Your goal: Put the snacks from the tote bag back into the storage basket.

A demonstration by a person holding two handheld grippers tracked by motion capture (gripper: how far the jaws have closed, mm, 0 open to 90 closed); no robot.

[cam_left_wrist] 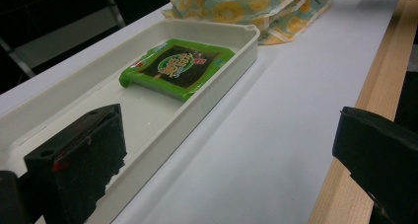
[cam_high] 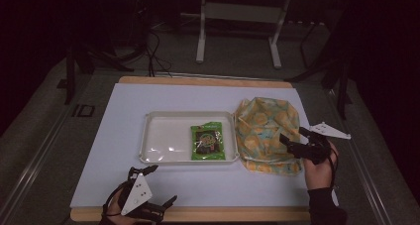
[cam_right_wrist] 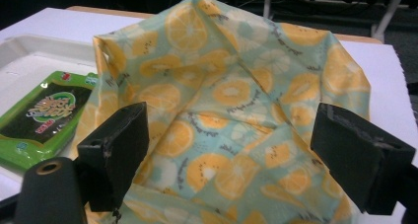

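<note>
A white tray [cam_high: 153,136] is seen at the middle of the desk [cam_high: 119,180], on a pale sheet with a wooden edge showing along the near and far sides. A green snack packet [cam_high: 207,141] lies flat inside the tray, in its right part, close to the right wall. A citrus-print fabric bag [cam_high: 265,131] is crumpled just right of the tray, its edge touching or slightly overlapping the tray's right rim.

The right tongs [cam_high: 293,139] are held over the near right part of the bag, jaws spread wide apart, nothing clamped between them. In the right gripper view the bag [cam_right_wrist: 231,105] is seen with its mouth open and its inside visible between the two jaws; whether the jaws touch the fabric cannot be told. The packet [cam_right_wrist: 42,115] shows at that view's left, in the tray [cam_right_wrist: 24,61].

The left tongs [cam_high: 161,185] are held low at the near edge of the desk, left of centre, well apart from the bag, jaws wide apart and empty. In the left gripper view one jaw is seen over the tray's [cam_left_wrist: 207,91] near end, the other over the wooden edge; the packet [cam_left_wrist: 177,66] lies farther along, the bag [cam_left_wrist: 256,7] beyond it.
</note>
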